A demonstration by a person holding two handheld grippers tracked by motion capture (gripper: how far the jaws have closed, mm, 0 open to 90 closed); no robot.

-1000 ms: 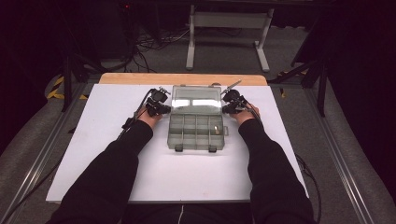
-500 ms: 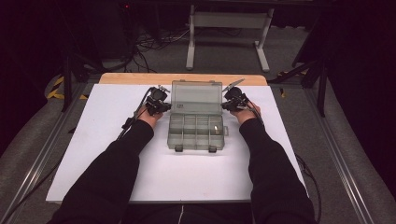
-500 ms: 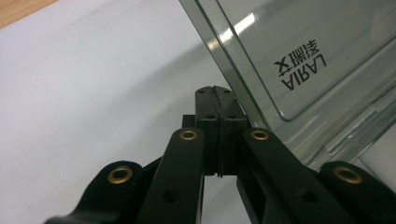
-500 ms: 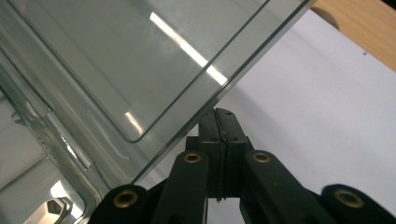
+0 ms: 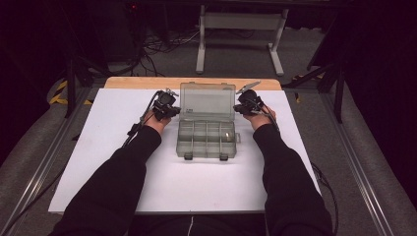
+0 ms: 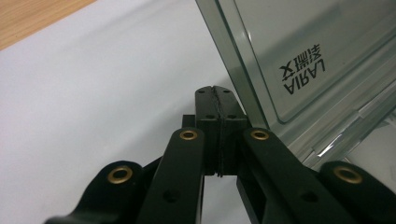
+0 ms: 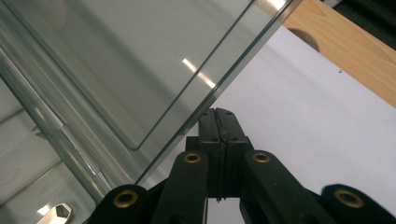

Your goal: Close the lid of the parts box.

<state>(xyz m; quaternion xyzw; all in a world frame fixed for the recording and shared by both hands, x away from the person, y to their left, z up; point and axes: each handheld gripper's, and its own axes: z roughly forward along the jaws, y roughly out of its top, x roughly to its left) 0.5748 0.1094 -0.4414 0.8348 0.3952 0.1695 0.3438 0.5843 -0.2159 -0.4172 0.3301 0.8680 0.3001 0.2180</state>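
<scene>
High view: the clear organizer box (image 5: 206,132) sits near the desk's (image 5: 98,172) far edge, its lid (image 5: 206,101) propped upright. The left tool (image 5: 164,107) and right tool (image 5: 247,104) flank the lid, probably steadying it.

Left gripper view: the left tool (image 6: 215,91), closed and empty, is beside the lid's edge (image 6: 238,79).

Right gripper view: the right tool (image 7: 218,114), likewise shut on nothing, is against the lid (image 7: 140,70); a small metal part (image 7: 53,213) lies in a compartment.

compartment box (image 5: 206,132): 1 | open lid (image 5: 206,101): 1 | grippers: 2 | white table mat (image 5: 98,162): 1
</scene>
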